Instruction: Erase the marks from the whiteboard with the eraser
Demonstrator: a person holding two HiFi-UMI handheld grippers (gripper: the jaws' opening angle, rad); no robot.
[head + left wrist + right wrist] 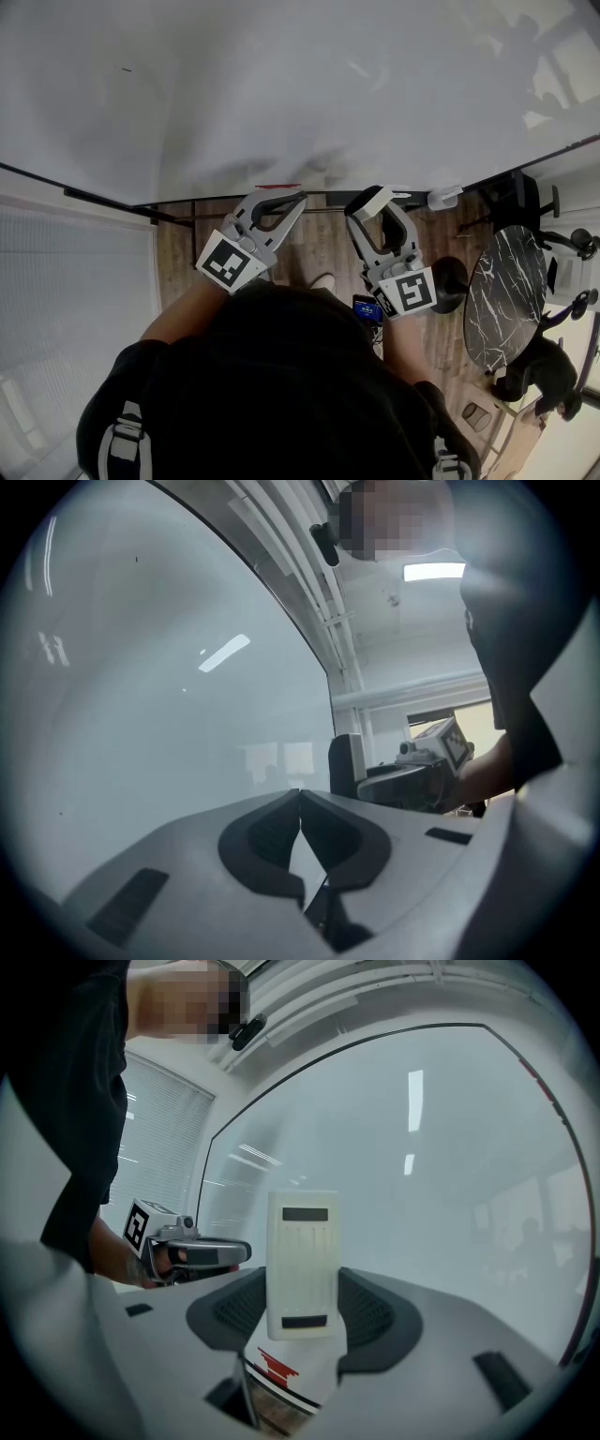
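Eraser [302,1241] clamped in right hand-held gripper [302,1283]; left hand-held gripper [300,803] closed, empty; red marks [275,1369] on whiteboard [281,84].

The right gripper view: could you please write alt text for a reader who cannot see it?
The right gripper grips a white eraser upright between its fingers, in front of the pale whiteboard. At the left, a hand holds the left gripper.

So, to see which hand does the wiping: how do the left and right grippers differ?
The left gripper is empty; the right gripper holds the white eraser. The left gripper's jaws meet; the right gripper's are spread around the eraser. Both face the whiteboard.
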